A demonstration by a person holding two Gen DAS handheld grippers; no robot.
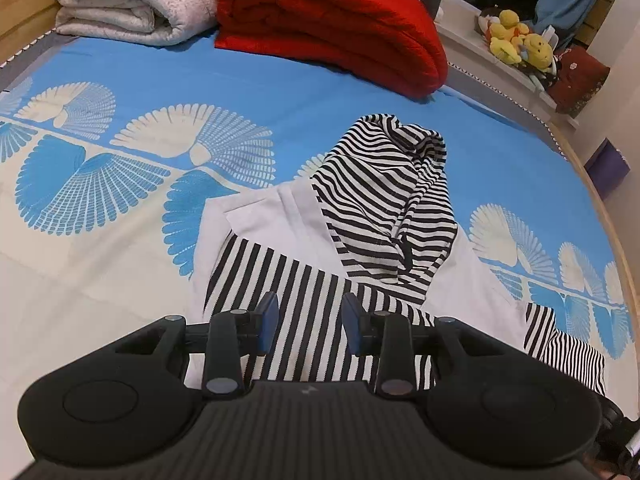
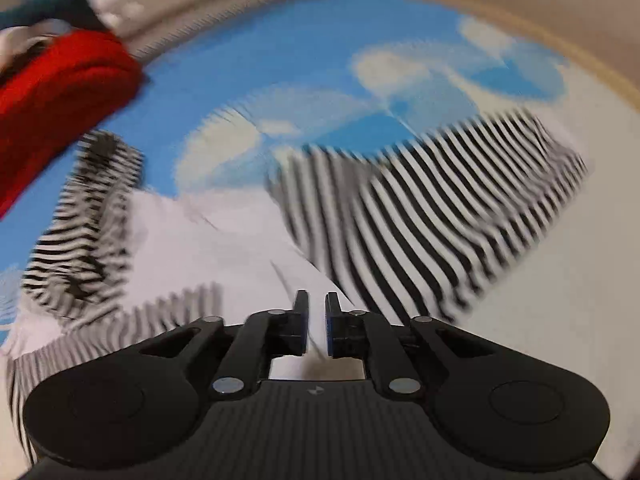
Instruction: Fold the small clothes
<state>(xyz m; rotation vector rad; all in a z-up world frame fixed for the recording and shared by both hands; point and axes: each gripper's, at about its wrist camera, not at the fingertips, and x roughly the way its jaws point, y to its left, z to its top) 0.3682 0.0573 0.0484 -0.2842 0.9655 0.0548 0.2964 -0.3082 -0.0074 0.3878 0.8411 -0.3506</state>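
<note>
1. Where the bedspread (image 1: 100, 248) runs to the lower left of the left wrist view, it lies bare; a wooden bed edge (image 1: 624, 248) curves down the right.
2. One striped garment (image 1: 304, 280) lies mid-frame; two folded blankets sit at the top, one red blanket (image 1: 332, 28) and one white blanket (image 1: 132, 4).
3. Left gripper (image 1: 310, 322) fingers stand apart over the stripes, contact unclear.
4. Right gripper (image 2: 316, 324) fingers sit nearly together, a narrow gap showing, over the garment's white part; this view is blurred.

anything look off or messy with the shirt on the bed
Yes: the striped shirt lies rumpled on the bedspread, one sleeve bunched and flopped across its white panel rather than flat. No damage shows.
</note>
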